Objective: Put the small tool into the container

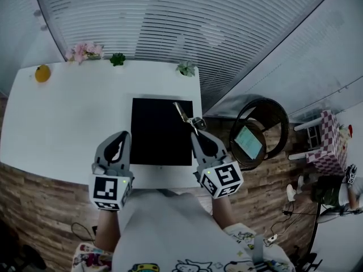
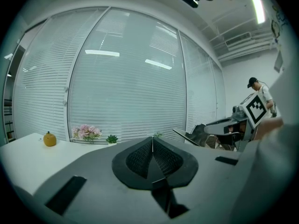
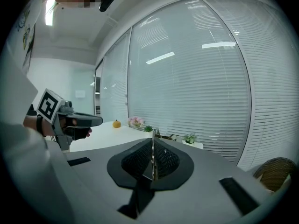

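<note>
Tool (image 1: 182,111) pinched edge-on in right claw (image 1: 197,130), kind unclear, left claw (image 1: 122,135) closed, empty

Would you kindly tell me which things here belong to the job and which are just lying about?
Job: small tool, gripped in the right claw; possibly the black mat. No container shows.
Lying about: orange fruit; pink flowers; green plant; succulent; chair; left claw, shut and empty.

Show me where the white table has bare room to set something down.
Bare: the white table between the orange fruit and the black mat, and the mat's middle. Crowded: the mat's right edge, where the right gripper holds the small tool.
</note>
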